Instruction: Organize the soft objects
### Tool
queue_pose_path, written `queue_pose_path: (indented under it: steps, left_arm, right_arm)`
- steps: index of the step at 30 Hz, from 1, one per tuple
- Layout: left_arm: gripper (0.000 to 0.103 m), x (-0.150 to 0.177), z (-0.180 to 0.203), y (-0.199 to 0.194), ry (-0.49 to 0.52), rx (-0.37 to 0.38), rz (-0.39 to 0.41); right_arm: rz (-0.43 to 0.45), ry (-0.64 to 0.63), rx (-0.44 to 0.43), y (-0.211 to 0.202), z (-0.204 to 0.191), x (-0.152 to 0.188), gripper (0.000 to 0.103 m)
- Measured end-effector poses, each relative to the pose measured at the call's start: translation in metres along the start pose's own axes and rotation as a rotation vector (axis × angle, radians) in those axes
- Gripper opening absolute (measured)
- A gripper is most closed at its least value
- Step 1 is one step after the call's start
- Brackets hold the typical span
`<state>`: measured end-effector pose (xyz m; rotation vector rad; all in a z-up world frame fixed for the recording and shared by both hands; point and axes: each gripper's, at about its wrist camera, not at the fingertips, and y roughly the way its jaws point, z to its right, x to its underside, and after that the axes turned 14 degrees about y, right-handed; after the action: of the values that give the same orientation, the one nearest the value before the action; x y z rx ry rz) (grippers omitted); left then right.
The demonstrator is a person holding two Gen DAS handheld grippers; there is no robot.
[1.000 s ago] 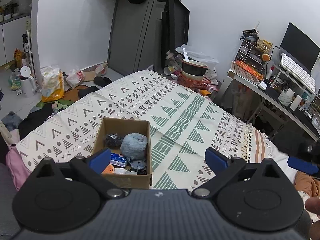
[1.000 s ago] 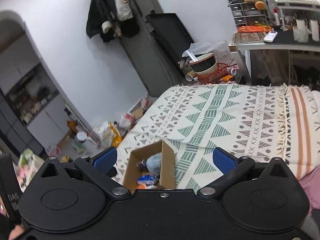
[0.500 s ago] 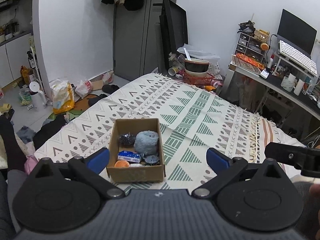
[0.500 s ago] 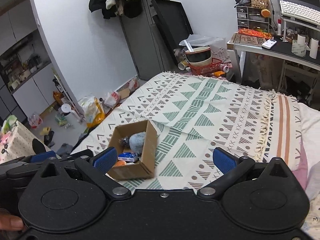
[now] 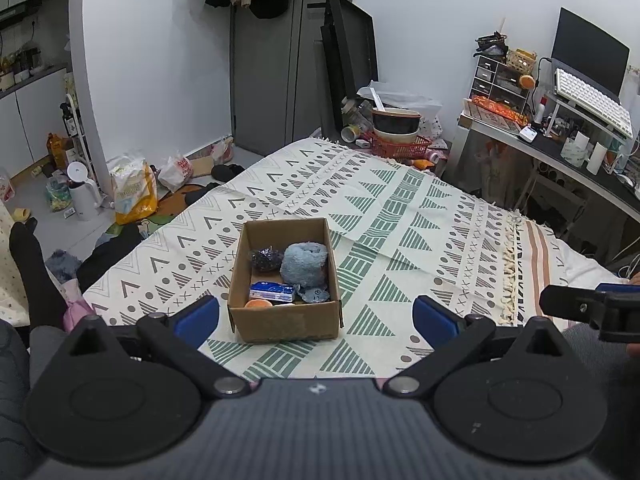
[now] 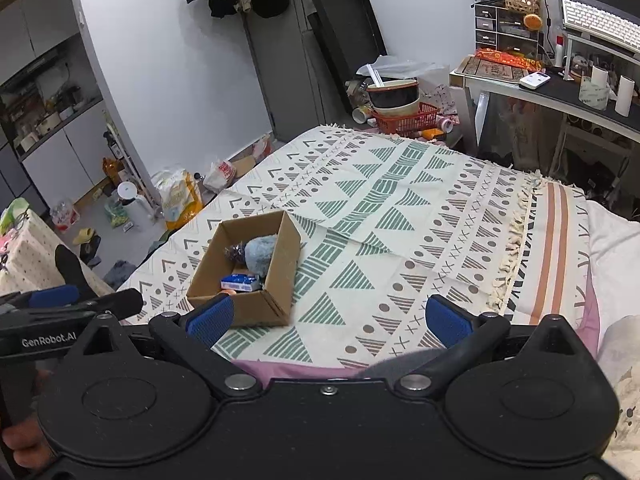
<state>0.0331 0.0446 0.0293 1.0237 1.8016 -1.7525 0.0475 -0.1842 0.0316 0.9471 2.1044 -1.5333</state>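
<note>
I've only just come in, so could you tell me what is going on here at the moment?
A person holds a two-finger gripper in each hand over a bed covered by a patterned cream and green blanket. Both the left gripper and the right gripper are open and hold nothing. An open brown cardboard box sits on the blanket, holding a fluffy light-blue soft toy, a dark sparkly ball and a small blue packet.

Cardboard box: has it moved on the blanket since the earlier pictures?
No. The cardboard box lies beside the same green striped band of the blanket as before; only the camera view has shifted.
</note>
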Motion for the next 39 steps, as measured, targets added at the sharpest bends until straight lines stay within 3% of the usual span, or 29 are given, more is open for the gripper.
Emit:
queue_pose_path:
  steps: [14,39]
  left_arm:
    - [0.102,0.017,0.017,0.0,0.038,0.01,-0.022]
    - [0.102,0.01,0.023,-0.005,0.059,-0.012,-0.021]
  right_arm:
    - [-0.004,0.0,0.013,0.002,0.011,0.013,0.103]
    - [0.006,0.008,-0.022,-0.001,0.017,0.014,0.103]
